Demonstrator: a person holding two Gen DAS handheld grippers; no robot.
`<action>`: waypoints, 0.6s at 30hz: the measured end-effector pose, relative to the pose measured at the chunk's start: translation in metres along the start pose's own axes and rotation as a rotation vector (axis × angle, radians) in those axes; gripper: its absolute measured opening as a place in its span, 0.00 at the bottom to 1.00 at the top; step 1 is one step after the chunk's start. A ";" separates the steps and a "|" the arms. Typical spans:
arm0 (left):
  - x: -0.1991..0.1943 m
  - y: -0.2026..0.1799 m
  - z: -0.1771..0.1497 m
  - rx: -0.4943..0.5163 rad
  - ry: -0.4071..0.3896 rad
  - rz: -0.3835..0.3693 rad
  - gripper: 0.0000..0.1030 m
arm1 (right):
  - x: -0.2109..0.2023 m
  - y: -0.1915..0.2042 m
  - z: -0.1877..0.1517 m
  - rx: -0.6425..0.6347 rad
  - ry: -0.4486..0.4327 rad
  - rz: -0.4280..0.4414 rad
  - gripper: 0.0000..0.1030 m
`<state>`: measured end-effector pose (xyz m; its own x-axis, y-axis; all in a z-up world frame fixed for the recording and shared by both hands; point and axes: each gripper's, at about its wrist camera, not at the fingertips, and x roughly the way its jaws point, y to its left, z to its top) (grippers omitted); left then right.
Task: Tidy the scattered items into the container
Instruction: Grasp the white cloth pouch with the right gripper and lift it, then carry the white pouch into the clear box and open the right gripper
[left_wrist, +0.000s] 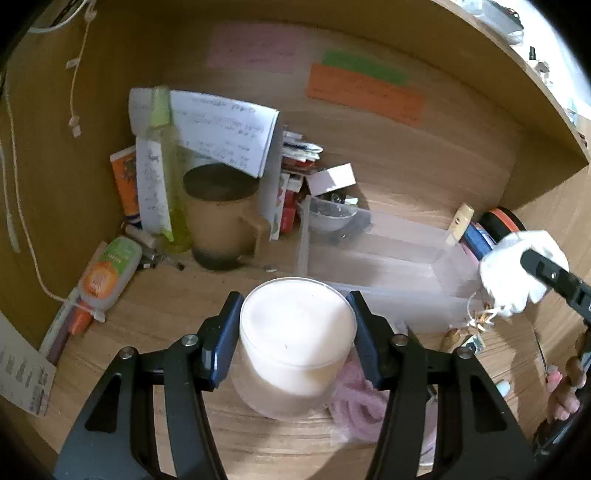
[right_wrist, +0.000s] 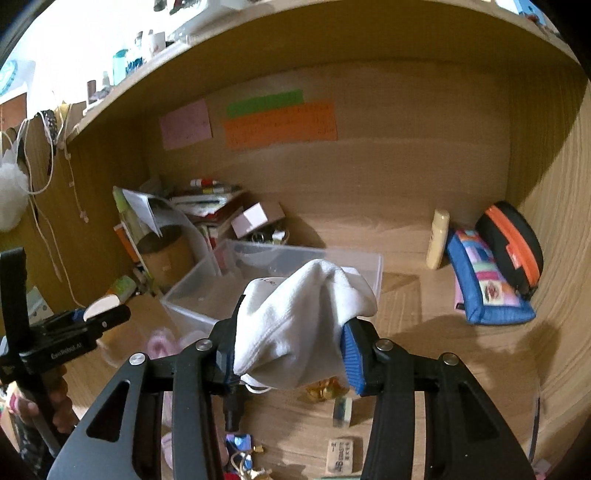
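Left tongs (left_wrist: 295, 339) clamp a frosted candle jar (left_wrist: 295, 347) just short of the clear bin (left_wrist: 388, 266), right tongs (right_wrist: 291, 347) pinch a bunched white sock (right_wrist: 299, 325) right before it; smooth jar could slip, floppy sock could snag the bin's rim or drop on the tabletop (right_wrist: 424, 350).

Wall notes (left_wrist: 365, 92) blurred (unreadable), container (left_wrist: 388, 254) contents indistinct
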<state>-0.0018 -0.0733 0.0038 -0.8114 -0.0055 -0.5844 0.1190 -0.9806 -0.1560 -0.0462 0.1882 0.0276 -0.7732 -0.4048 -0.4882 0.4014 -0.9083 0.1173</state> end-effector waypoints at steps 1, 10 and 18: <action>0.000 -0.002 0.002 0.003 -0.002 -0.001 0.54 | 0.000 0.000 0.001 -0.002 -0.004 -0.002 0.39; 0.000 -0.015 0.023 0.033 -0.030 -0.035 0.54 | 0.005 0.002 0.023 -0.026 -0.043 -0.023 0.39; 0.007 -0.027 0.047 0.051 -0.047 -0.074 0.54 | 0.009 -0.001 0.042 -0.022 -0.075 -0.036 0.39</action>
<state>-0.0378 -0.0563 0.0412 -0.8428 0.0596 -0.5348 0.0290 -0.9874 -0.1558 -0.0739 0.1809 0.0600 -0.8215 -0.3795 -0.4255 0.3828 -0.9202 0.0817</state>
